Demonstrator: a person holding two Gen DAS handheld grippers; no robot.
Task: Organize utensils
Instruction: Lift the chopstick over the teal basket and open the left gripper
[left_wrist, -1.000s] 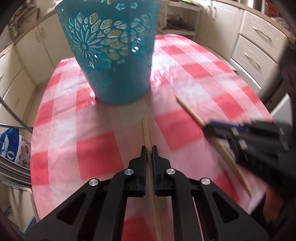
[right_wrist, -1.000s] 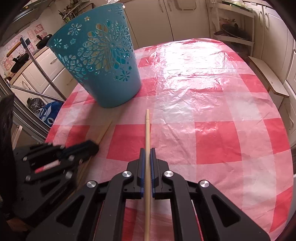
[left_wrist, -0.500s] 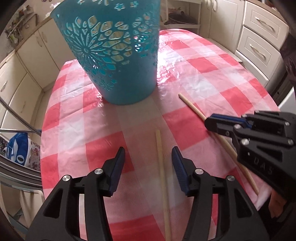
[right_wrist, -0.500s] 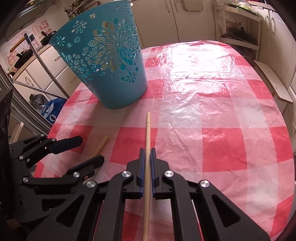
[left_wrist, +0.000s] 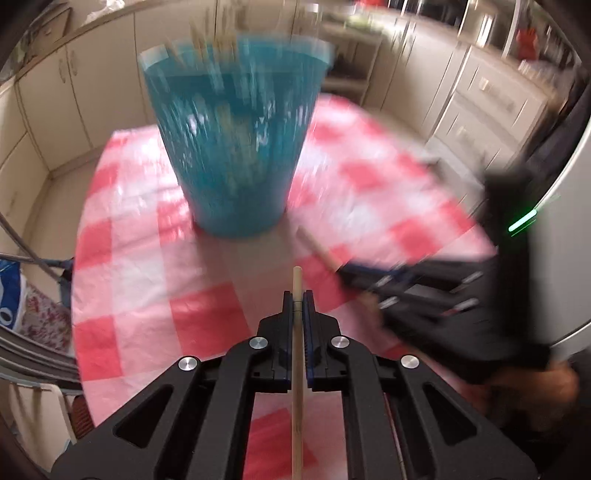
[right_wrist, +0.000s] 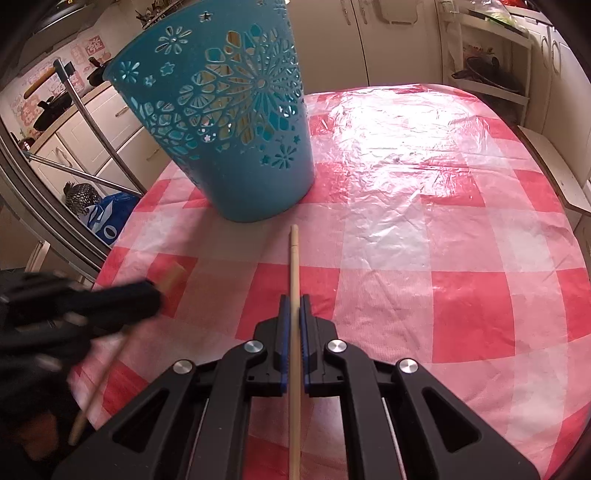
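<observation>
**A:** What is the left gripper (left_wrist: 297, 295) doing now?

**B:** Its jaws are clamped on a wooden chopstick (left_wrist: 297, 369). Half a second ago they stood wide with that stick lying flat on the checked tablecloth (left_wrist: 122, 280) between them; now the stick runs straight out through the pads, and the blurred view suggests the hand is lifting.

**A:** And the right gripper (right_wrist: 294, 302)?

**B:** No change there: it is pinched narrow on its own chopstick (right_wrist: 294, 280), tip pointing toward the foot of the teal basket (right_wrist: 236, 122), as it was a second ago.

**A:** So what does that mean for the job?

**B:** Both sticks are now in hand. The basket stands just ahead, with what look like more sticks poking above its rim, so I'd judge the drop into it comes next.
</observation>
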